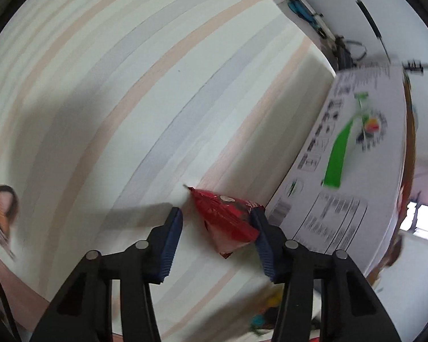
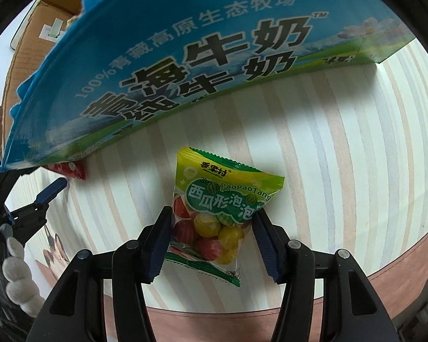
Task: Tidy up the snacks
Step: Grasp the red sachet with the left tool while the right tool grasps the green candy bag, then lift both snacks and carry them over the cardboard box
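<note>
Your left gripper (image 1: 216, 242) points down at the striped cloth (image 1: 128, 99) with its jaws partly open around a red packet (image 1: 228, 222). The right pad touches the packet's edge; the left pad stands clear of it, so it is not pinched. The packet lies on the cloth just beside a white carton (image 1: 356, 171).

Your right gripper (image 2: 211, 242) also points down, jaws partly open, astride a green candy bag (image 2: 216, 199) lying flat on the cloth. Its left pad touches the bag's side; the right pad sits at the other edge, and you cannot tell whether it presses.

A blue milk box (image 2: 185, 57) stands behind the bag, with a brown cardboard box (image 2: 28, 42) beyond it at upper left. Neither box shows its inside. In the right wrist view the red packet peeks out under the blue box's corner, mostly hidden, and your gloved hand (image 2: 14, 270) is cut off at the left edge. The left wrist view is blurred toward the bottom right
</note>
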Demonstrator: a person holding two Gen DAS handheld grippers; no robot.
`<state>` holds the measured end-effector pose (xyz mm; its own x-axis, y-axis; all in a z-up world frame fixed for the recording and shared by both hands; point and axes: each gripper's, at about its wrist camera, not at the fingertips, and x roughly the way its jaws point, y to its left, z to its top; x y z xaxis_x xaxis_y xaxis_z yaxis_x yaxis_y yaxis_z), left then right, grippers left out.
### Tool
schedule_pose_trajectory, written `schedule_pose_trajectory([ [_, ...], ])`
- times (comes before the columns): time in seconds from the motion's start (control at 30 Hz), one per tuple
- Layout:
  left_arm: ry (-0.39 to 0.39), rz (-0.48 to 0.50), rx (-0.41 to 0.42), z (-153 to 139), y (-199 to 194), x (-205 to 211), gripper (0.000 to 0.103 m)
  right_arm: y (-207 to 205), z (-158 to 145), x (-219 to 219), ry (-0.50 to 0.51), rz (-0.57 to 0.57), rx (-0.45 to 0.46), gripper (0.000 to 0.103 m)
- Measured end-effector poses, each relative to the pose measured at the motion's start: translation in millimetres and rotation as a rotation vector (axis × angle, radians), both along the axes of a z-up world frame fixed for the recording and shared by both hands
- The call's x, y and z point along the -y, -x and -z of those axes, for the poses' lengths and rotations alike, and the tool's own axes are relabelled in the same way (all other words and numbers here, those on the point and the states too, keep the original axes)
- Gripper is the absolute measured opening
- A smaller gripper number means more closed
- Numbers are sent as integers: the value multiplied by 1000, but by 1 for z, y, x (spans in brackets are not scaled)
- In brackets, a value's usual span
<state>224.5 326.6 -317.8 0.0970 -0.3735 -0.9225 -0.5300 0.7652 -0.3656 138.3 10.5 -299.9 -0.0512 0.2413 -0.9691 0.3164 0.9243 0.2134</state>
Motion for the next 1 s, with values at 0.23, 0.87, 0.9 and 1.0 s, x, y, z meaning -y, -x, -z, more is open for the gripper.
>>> schedule_pose_trajectory([
  [0.23, -88, 132, -2, -15, 34, 8, 44, 5, 4, 6, 0, -21, -6, 58],
  [0.87, -214, 261, -25, -22, 10, 34, 45, -2, 26, -13, 43, -56, -34, 59],
  [0.9, -231, 274, -22, -22, 9, 40, 45, -2, 27, -13, 46, -59, -34, 59],
  [1.0, -332, 316, 24, -24, 6, 50, 37, -1, 27, -18, 56, -77, -27, 58],
])
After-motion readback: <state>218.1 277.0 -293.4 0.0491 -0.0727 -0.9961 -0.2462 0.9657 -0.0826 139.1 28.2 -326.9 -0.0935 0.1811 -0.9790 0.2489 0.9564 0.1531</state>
